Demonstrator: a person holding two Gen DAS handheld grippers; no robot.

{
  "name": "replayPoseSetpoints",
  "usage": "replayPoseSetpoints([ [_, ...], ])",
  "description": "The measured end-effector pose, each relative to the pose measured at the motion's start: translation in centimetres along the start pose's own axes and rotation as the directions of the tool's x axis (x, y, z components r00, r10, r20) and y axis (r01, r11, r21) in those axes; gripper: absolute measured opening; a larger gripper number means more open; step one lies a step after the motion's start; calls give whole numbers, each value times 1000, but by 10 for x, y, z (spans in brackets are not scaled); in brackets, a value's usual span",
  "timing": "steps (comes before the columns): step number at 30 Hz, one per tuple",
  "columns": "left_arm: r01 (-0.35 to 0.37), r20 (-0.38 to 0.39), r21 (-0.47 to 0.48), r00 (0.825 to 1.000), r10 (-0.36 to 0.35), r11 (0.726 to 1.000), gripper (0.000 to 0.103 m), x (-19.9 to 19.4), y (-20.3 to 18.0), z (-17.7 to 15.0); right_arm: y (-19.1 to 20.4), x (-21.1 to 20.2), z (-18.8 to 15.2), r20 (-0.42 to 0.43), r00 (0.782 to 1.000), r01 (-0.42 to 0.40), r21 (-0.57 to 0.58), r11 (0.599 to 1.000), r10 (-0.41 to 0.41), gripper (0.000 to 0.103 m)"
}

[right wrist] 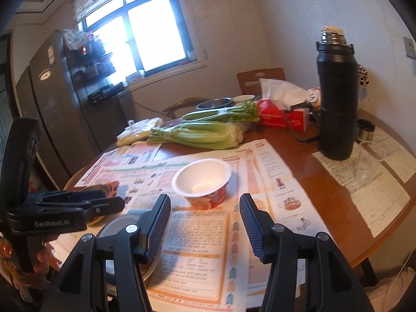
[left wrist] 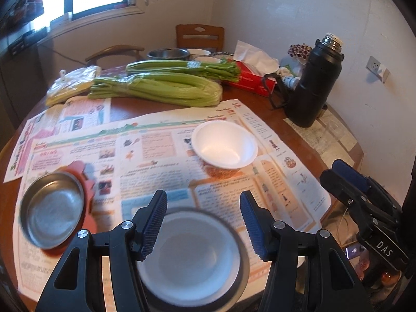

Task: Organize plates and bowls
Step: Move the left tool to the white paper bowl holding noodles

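Round wooden table (left wrist: pixel 291 127), mostly spread with printed newspaper sheets (left wrist: pixel 156 156). At the far side, two celery bunches (left wrist: pixel 161 89) lying across one another, a crumpled plastic bag (left wrist: pixel 70 83) at their left end, a red tissue box (left wrist: pixel 249 78) at their right. Behind the celery, a steel mixing bowl (left wrist: pixel 168 53) and a white bowl (left wrist: pixel 199 52), contents not visible. Tall black thermos flask (left wrist: pixel 316 83) upright near the right edge, cap off, steel neck bare. Wooden chair (left wrist: pixel 199 36) against the wall beyond; grey fridge (right wrist: pixel 59 98) by the window.

Paper instant-noodle bowl (left wrist: pixel 225 144) standing alone mid-table on the newspaper, white inside, empty, nothing between it and either tool. Shallow steel dish (left wrist: pixel 52 208) to the left, empty, resting on an orange lid (left wrist: pixel 85 179) that shows past its rim. Nearest, a white bowl nested in a grey-rimmed plate (left wrist: pixel 192 257), empty too.

Left gripper (left wrist: pixel 204 223) poised above that nested pair, blue pads apart, pressing on nothing; no contact with the bowl to be made out. Right gripper (right wrist: pixel 205 223) above bare newspaper, short of the noodle bowl, fingers spread with nothing between them.
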State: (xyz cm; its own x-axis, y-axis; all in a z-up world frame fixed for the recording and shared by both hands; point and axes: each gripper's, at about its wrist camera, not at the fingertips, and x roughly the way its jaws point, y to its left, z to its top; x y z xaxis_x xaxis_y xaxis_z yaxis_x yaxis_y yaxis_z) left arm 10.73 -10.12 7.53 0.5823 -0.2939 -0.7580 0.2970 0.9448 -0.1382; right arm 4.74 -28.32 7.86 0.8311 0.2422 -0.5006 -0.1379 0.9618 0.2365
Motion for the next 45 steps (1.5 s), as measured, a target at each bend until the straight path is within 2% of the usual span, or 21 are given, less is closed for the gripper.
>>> replayPoseSetpoints([
  [8,29,-13,55,1000,-28,998,60,16,-11,11,-5,16,3,-32,999,3,6,1000,-3,56],
  [13,11,-18,52,1000,-10,999,60,26,-2,27,-2,28,5,-49,999,18,0,1000,-18,56],
  [20,21,-65,47,998,-17,999,60,54,6,54,-2,52,11,-82,996,19,5,1000,-18,56],
  [27,-17,-101,72,995,24,997,60,80,8,74,-8,72,20,-89,996,24,23,999,-21,56],
  [31,17,-122,44,992,-12,999,60,94,13,85,-10,83,25,-99,995,36,17,999,-34,56],
  [37,14,-188,5,982,-13,1000,60,127,24,90,-17,103,29,-137,990,40,43,998,-34,56],
  [45,25,-203,-3,979,-25,1000,60,143,27,91,-24,133,27,-197,979,63,60,996,-50,56],
])
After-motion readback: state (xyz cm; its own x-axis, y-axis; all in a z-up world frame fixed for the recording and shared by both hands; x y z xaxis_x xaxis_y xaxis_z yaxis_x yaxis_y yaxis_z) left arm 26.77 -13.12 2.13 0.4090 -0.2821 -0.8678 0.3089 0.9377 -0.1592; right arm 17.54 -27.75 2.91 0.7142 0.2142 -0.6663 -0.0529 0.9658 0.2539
